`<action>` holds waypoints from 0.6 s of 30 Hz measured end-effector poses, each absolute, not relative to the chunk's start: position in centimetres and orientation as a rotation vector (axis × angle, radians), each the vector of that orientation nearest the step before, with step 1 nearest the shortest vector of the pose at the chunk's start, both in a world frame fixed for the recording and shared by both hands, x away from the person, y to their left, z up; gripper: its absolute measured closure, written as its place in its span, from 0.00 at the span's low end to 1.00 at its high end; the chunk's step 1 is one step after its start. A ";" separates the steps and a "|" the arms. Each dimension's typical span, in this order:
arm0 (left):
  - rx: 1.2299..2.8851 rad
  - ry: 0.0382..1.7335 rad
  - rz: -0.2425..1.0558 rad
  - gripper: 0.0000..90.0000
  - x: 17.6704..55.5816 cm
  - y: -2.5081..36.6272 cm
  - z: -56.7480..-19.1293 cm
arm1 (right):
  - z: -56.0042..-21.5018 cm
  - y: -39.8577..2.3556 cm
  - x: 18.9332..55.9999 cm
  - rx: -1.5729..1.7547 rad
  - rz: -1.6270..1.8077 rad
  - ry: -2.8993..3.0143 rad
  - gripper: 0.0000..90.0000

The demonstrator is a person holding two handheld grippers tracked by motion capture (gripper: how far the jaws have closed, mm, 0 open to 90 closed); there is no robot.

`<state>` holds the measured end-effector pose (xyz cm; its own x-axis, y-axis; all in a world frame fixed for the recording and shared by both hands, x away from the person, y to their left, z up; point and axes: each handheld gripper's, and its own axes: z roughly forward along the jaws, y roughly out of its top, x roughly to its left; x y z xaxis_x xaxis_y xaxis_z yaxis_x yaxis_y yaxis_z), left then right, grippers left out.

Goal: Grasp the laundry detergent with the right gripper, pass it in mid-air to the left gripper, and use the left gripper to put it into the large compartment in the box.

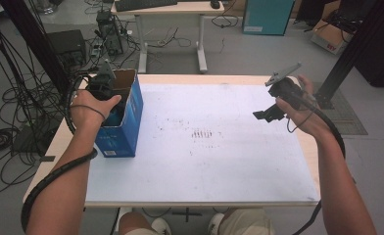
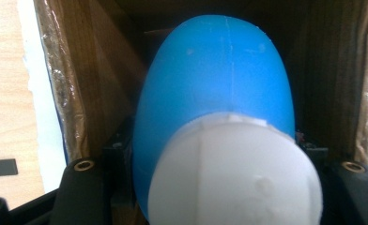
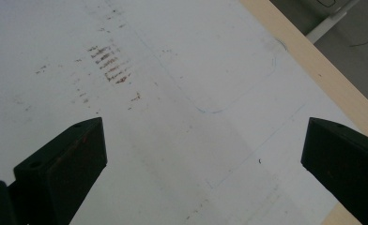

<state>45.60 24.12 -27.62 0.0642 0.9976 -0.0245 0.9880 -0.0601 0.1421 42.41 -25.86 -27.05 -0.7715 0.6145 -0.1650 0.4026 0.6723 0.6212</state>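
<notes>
Left gripper: the left gripper (image 1: 103,82) is lowered into the open top of the box; its black jaws are clamped on a smooth blue egg-shaped plastic object with a white rounded cap (image 2: 219,117), one jaw at each flank.
Blue object, axis: in the left gripper view its long axis runs straight away from the camera, white cap (image 2: 233,173) nearest the lens, blue rounded end pointing deeper into the box.
Blue object, place: inside the tall blue cardboard box with brown inner walls (image 1: 126,122), between the box's side walls, held off them.
Box: stands upright at the left edge of the white sheet-covered wooden table (image 1: 229,161), open end up.
Right gripper: the right gripper (image 1: 273,105) is held above the table's right side, well apart from the box; its jaws stand wide apart with nothing between them.
Counts: two grippers, one box, one blue object, one table.
Hard to make out: the lower part of the blue object is cut off by the left gripper view's bottom edge; the box floor is dark; in the high view the left hand (image 1: 89,105) covers the left gripper's jaws.
Table marks: a patch of reddish-brown smudges (image 3: 109,63) lies on the white surface ahead of the right gripper.
</notes>
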 end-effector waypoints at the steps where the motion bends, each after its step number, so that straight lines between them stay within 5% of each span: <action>1: 2.201 2.066 0.120 0.40 45.6 24.1 -27.6 | -27.0 -25.8 42.4 0.799 0.813 2.525 0.00; 18: 2.203 2.068 0.120 0.41 45.5 24.1 -27.7 | -27.0 -25.9 42.4 0.801 0.797 2.522 0.00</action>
<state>45.53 24.10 -27.67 0.0652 0.9976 -0.0226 0.9883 -0.0614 0.1397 42.38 -25.90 -26.98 -0.7674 0.6165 -0.1759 0.4036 0.6777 0.6146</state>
